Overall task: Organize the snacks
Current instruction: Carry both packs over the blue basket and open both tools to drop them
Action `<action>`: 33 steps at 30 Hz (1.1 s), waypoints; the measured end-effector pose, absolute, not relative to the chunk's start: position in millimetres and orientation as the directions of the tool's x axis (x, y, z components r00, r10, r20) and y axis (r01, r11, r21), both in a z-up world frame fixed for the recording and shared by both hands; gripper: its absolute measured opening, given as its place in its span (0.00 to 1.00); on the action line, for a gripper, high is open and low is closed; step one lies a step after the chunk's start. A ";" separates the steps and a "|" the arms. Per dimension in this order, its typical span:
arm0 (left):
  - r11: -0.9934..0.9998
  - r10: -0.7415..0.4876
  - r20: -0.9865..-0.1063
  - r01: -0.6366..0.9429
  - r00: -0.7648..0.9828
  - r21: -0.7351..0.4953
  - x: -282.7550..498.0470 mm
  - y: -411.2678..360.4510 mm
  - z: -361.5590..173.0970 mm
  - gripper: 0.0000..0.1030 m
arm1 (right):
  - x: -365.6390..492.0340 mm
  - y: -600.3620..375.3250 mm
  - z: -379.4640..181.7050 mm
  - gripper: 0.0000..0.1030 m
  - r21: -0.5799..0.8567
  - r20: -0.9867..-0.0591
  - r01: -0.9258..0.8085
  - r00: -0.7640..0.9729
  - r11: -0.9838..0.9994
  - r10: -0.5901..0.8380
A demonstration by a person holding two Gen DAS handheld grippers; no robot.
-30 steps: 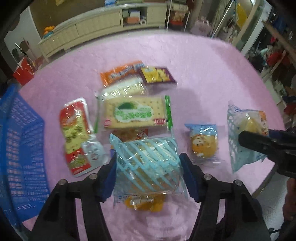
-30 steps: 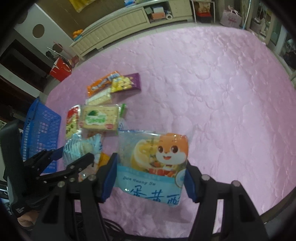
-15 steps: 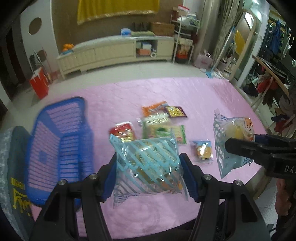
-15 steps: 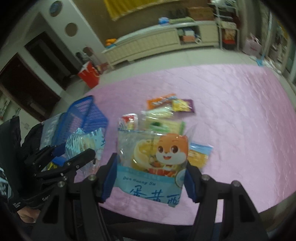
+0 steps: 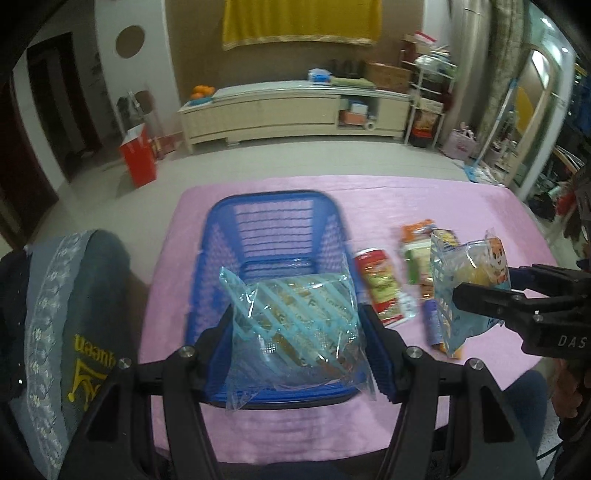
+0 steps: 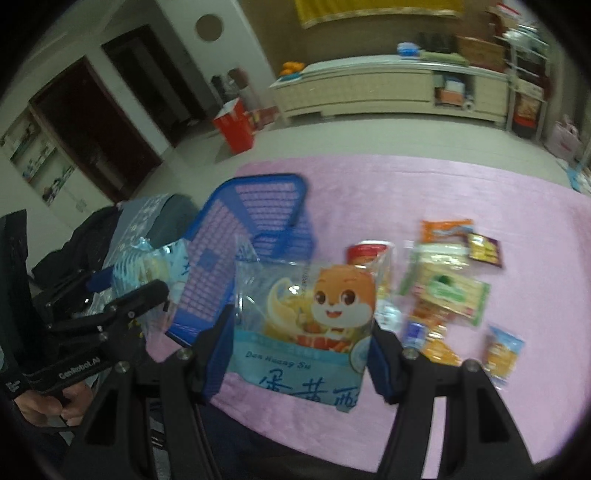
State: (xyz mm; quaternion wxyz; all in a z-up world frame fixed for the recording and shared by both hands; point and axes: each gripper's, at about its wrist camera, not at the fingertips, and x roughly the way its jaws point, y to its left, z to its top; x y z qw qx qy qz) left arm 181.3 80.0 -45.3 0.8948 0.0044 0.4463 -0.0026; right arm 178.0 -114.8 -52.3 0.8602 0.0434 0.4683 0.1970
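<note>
Left wrist view: the left gripper [image 5: 299, 343] is clamped on a striped clear pastry bag [image 5: 295, 325], held over the blue basket [image 5: 273, 206] at the pink table's [image 5: 461, 199] left edge.

Right wrist view: the right gripper [image 6: 301, 339] grips a squirrel-print pastry bag [image 6: 306, 325] just right of the basket; loose snacks [image 6: 443, 288] lie farther right.

A long cream sideboard [image 5: 295, 110] stands at twelve o'clock against the far wall beneath a yellow hanging cloth [image 5: 301, 20], with oranges [image 5: 203, 90] on its left end and a red bag [image 5: 138, 160] on the floor at ten o'clock.
</note>
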 end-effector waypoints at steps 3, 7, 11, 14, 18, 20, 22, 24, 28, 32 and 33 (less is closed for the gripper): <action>1.000 0.019 -0.809 -0.019 0.588 0.010 183.2 100.2 -52.9 0.59 | 187.8 -84.5 -56.2 0.66 0.254 -0.795 -0.333 0.462 0.908 0.392; 0.999 0.021 -0.817 -0.035 0.577 0.001 190.2 127.1 -65.0 0.59 | 202.6 -48.9 -63.3 0.66 0.246 -0.805 -0.375 0.435 0.894 0.404; 1.000 0.016 -0.823 -0.021 0.568 0.005 197.8 138.3 -78.1 0.59 | 214.1 -20.4 -75.8 0.66 0.221 -0.823 -0.409 0.410 0.885 0.395; 1.000 0.002 -0.830 -0.011 0.558 -0.005 200.6 144.0 -83.2 0.59 | 220.0 -6.1 -85.9 0.66 0.193 -0.839 -0.430 0.393 0.882 0.376; 1.000 -0.020 -0.838 0.010 0.545 -0.017 205.6 145.8 -92.4 0.59 | 226.9 1.6 -98.0 0.66 0.166 -0.857 -0.438 0.379 0.884 0.349; 1.000 -0.017 -0.837 0.023 0.548 -0.006 205.5 143.1 -94.0 0.59 | 229.3 2.4 -101.4 0.66 0.166 -0.863 -0.437 0.369 0.884 0.344; 1.000 -0.016 -0.835 0.028 0.550 0.000 206.7 142.3 -91.7 0.60 | 229.5 2.8 -104.2 0.67 0.160 -0.869 -0.438 0.362 0.884 0.337; 1.000 -0.013 -0.838 0.029 0.546 0.003 206.9 144.9 -93.2 0.60 | 230.9 1.9 -104.5 0.67 0.159 -0.870 -0.438 0.362 0.885 0.335; 0.999 -0.001 -0.841 0.028 0.541 0.017 204.8 143.6 -94.4 0.62 | 230.0 3.0 -103.3 0.69 0.132 -0.872 -0.452 0.370 0.882 0.320; 0.999 0.027 -0.846 0.024 0.532 0.046 205.6 145.8 -96.1 0.65 | 230.1 2.1 -103.1 0.79 0.119 -0.874 -0.453 0.374 0.884 0.309; 0.998 0.031 -0.848 0.026 0.528 0.053 205.1 145.1 -95.4 0.65 | 228.8 1.8 -101.9 0.84 0.103 -0.872 -0.453 0.386 0.886 0.299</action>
